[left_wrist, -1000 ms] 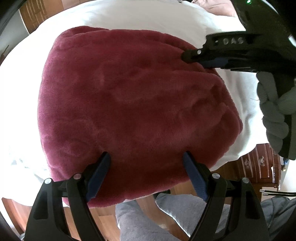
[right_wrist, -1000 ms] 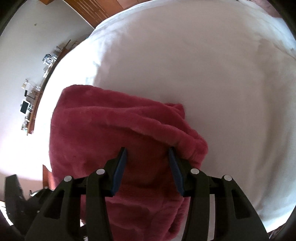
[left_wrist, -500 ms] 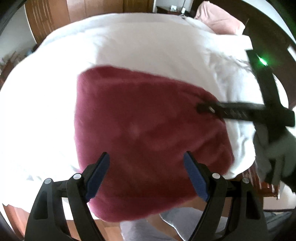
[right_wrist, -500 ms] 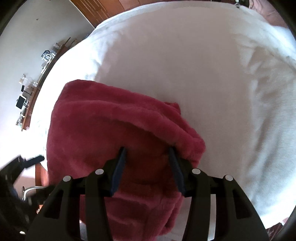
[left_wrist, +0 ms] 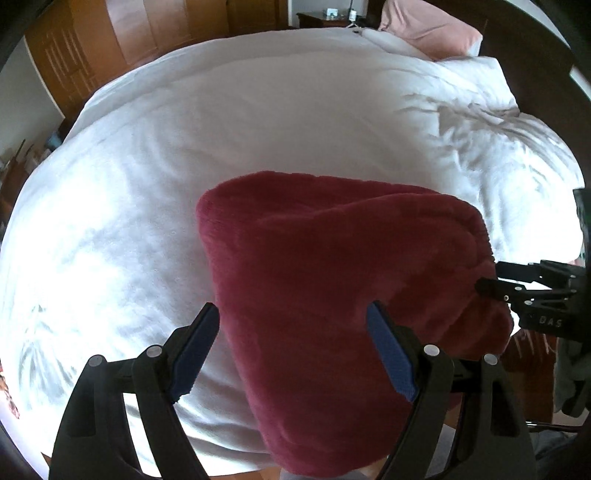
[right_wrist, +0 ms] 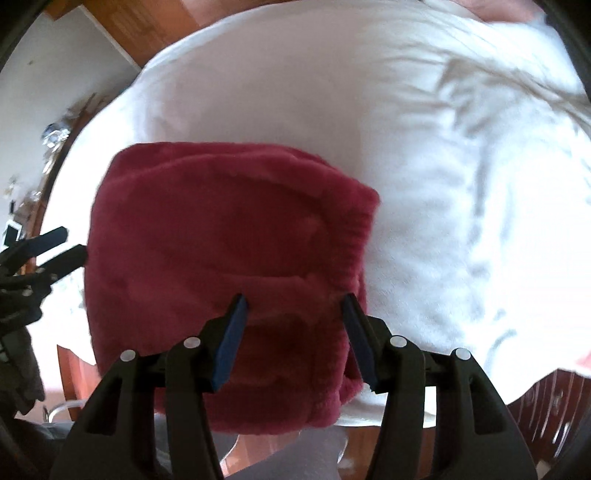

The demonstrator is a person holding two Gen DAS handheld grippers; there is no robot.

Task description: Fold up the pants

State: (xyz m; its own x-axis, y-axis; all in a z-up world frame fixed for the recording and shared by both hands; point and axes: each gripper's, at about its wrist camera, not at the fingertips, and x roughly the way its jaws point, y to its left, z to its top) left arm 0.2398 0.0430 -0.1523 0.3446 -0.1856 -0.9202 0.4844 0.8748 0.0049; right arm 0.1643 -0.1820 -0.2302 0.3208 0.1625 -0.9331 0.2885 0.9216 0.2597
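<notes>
Both tongs have lifted back from the red pants [left_wrist: 332, 288] — more white bed cover [left_wrist: 258, 122] shows than a second ago. The left gripper [left_wrist: 291, 347] stands spread and empty; the right gripper [right_wrist: 295, 325] has just been opening, pinching nothing. The folded pants lie at the bed's near edge.

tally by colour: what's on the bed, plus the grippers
Dark red: 1, folded pants
White: 1, bed cover
Pink: 1, pillow
Black: 2, left gripper, right gripper, both open
Total: 5
</notes>
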